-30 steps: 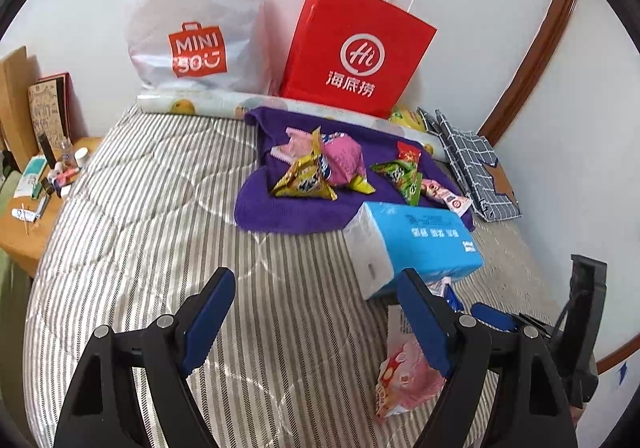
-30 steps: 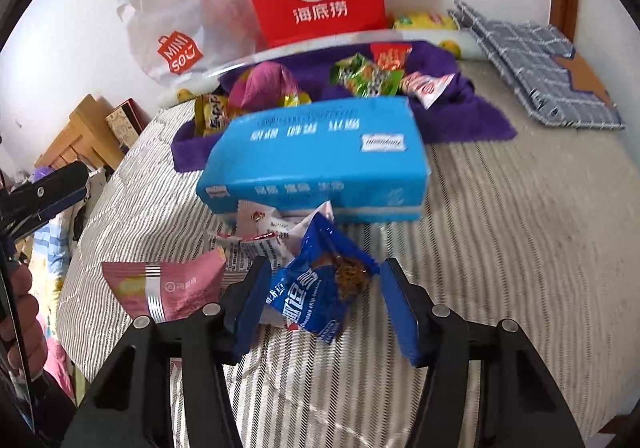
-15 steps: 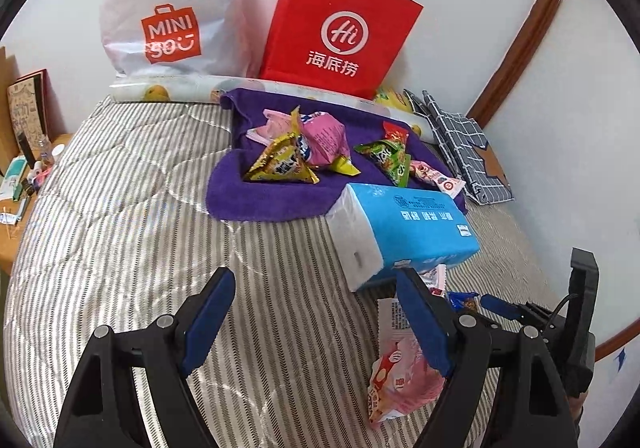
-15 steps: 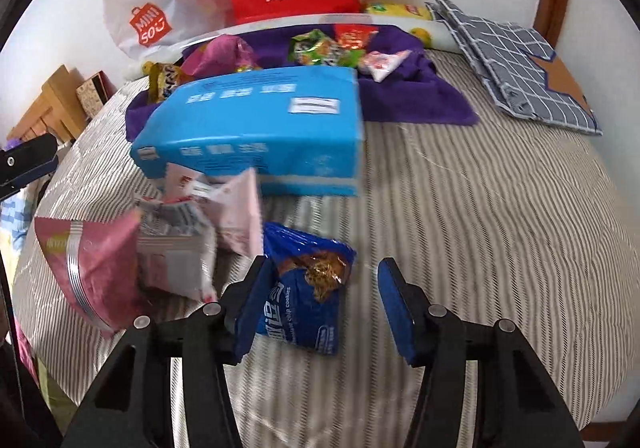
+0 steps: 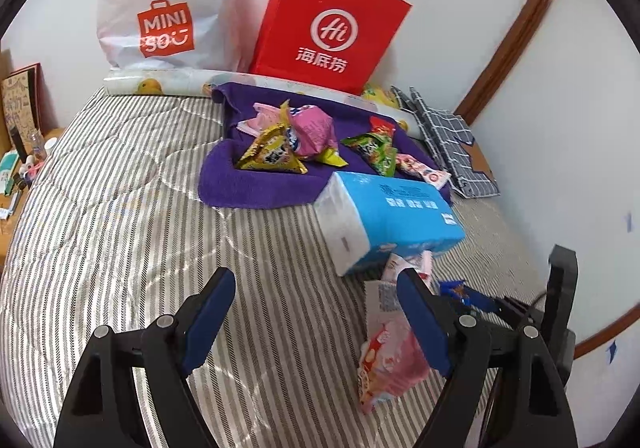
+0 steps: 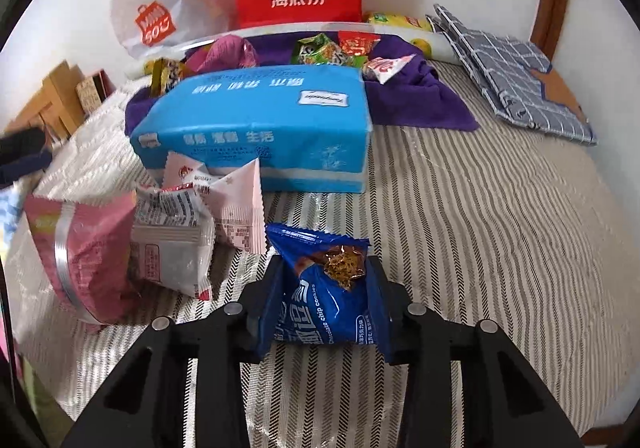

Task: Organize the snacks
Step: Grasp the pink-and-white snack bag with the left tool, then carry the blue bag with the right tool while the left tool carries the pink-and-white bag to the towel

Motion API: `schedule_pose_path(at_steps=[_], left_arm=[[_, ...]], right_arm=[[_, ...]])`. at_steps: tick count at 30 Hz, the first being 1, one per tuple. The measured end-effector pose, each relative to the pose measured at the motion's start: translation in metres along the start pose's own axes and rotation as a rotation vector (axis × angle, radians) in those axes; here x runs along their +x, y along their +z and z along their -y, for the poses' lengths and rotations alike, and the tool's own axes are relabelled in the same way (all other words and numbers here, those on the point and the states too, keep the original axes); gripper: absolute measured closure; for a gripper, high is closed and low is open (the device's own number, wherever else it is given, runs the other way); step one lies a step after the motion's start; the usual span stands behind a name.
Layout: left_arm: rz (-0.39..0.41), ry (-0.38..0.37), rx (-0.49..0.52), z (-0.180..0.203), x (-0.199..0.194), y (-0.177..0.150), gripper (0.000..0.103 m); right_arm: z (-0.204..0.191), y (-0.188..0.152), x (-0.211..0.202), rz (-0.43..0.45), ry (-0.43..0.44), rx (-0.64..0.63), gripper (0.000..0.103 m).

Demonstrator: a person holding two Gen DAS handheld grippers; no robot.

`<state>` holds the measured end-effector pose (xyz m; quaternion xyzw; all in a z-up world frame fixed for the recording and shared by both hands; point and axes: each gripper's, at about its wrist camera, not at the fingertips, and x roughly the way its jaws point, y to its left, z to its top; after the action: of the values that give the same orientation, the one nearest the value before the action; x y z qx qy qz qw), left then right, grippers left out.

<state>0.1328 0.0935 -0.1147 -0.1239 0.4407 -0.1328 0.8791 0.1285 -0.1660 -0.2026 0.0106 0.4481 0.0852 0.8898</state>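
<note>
While the right tool (image 6: 325,294) squeezed a shiny blue cookie packet (image 6: 324,288) between its two blue pads, the packet stood up just above the striped grey and white bed cover (image 6: 480,228). Just to the left of it lay a white and pink crinkly snack bag (image 6: 236,207), a see-through snack wrapper (image 6: 172,248) and a bigger pink snack bag (image 6: 86,248), all close together on the bed. Behind them sat a long blue pack of tissues (image 6: 256,127). Farther back, a purple towel (image 6: 416,103) held more snacks: a green snack bag (image 6: 320,51), a small red snack bag (image 6: 357,43), a yellow snack bag (image 5: 272,155) and a pink crumpled snack bag (image 5: 314,127). A tall red paper bag (image 5: 332,23) and a white plastic shopping bag (image 5: 168,3) leaned on the wall. A grey checked cloth (image 6: 508,71) lay at the right side of the bed. The left tool (image 5: 316,318) was spread wide with nothing between its pads, hanging over the bed near the bigger pink snack bag.
</note>
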Motion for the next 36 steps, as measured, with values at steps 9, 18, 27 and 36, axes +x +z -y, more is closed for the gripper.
schedule_pose_path(at_steps=[9,18,27,36], left_arm=[[-0.033,-0.074,0.069,0.03,0.003,-0.014,0.015],[-0.118,-0.12,0.121,0.051,0.034,-0.038,0.015],[-0.159,-0.1,0.174,0.063,0.052,-0.057,0.032],[-0.168,-0.127,0.184,0.061,0.046,-0.054,0.058]], right_arm=[[0.031,-0.002,-0.015,0.025,-0.035,0.086,0.064],[0.059,-0.012,-0.031,0.045,-0.057,0.143,0.064],[0.064,-0.02,-0.025,0.03,-0.051,0.144,0.064],[0.057,-0.016,-0.025,0.031,-0.035,0.134,0.064]])
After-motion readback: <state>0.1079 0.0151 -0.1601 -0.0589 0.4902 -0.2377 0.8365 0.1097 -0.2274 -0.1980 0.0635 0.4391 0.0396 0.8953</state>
